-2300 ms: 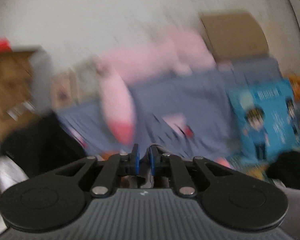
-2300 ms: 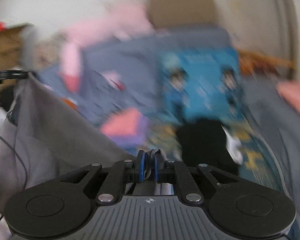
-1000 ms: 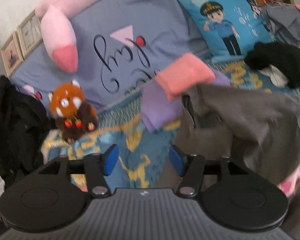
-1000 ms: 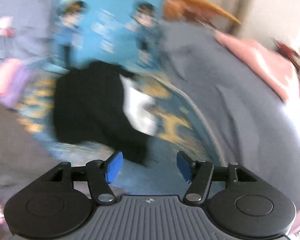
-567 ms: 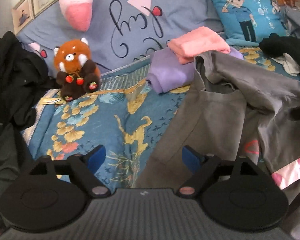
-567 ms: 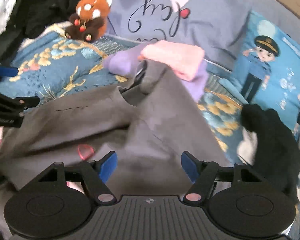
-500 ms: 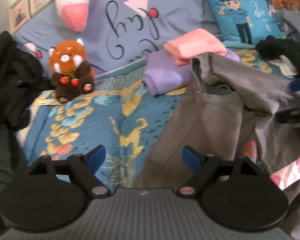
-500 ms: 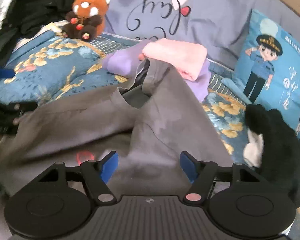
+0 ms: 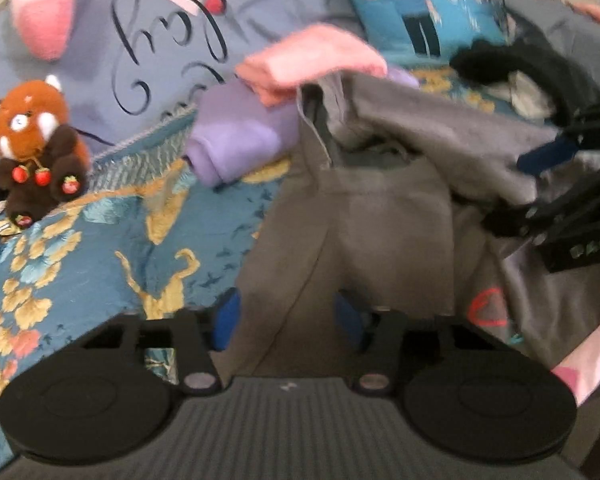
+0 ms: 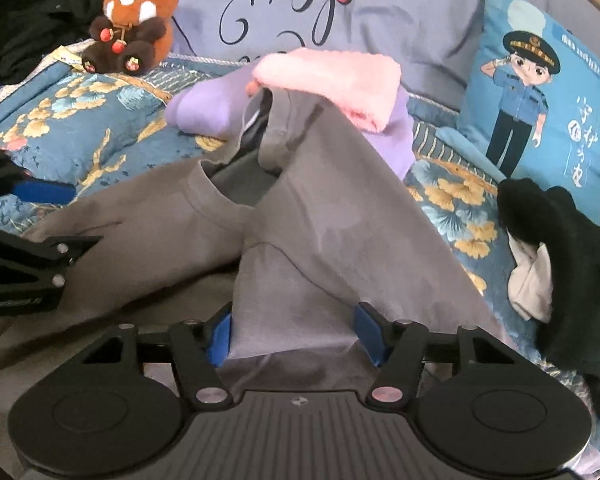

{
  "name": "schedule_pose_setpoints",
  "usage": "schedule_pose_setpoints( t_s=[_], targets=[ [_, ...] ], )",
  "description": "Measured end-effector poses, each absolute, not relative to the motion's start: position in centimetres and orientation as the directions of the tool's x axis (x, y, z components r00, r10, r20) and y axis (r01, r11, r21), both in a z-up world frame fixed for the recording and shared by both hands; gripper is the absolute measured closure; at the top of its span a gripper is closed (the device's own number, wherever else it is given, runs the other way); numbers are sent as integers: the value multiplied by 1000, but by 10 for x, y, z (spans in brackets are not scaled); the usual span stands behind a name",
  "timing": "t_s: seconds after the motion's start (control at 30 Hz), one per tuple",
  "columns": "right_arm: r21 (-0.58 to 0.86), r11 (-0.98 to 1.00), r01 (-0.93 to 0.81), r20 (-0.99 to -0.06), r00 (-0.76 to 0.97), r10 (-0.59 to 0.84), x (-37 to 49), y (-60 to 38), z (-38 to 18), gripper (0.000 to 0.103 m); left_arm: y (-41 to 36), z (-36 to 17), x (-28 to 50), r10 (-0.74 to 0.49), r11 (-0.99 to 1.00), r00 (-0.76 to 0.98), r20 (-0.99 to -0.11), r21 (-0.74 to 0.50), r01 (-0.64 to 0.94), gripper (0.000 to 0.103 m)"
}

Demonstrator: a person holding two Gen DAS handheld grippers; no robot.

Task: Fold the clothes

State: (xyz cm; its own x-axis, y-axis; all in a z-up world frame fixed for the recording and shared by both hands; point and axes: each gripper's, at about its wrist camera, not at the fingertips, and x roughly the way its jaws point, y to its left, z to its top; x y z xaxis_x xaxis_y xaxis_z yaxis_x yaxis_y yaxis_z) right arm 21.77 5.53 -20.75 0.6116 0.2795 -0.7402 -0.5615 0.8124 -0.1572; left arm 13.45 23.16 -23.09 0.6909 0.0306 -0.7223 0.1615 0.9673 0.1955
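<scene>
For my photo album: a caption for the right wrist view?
Right claw closing over a rumpled grey garment on a blue floral bedspread.

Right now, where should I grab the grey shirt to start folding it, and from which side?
Grip the grey shirt by its near hem, coming from the near side. That edge lies flat between both closing grippers, left gripper and right gripper, while the collar end is bunched against the folded pink cloth.

Both grippers [image 9: 288,316] [image 10: 296,332] now down over grey shirt [image 10: 320,240].
</scene>
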Motion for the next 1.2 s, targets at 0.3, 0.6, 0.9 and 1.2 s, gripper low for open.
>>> schedule_pose_setpoints(
  t_s=[0.3,0.6,0.9,1.2],
  targets=[
    [-116,825,-553,-729,612,308,221,45,-209,81,232,-241,141,6,979,690,-724,144,143,97],
    [-85,842,-532,-716,621,320,223,27,-198,99,242,-236,143,89,983,695,-713,175,54,103],
    [-84,848,-524,-711,627,317,227,18,-187,99,231,-212,146,-16,979,726,-688,137,152,95],
    [-65,852,-520,-709,625,327,228,12,-182,99,207,-210,201,-107,989,715,-691,0,149,61]
  ],
)
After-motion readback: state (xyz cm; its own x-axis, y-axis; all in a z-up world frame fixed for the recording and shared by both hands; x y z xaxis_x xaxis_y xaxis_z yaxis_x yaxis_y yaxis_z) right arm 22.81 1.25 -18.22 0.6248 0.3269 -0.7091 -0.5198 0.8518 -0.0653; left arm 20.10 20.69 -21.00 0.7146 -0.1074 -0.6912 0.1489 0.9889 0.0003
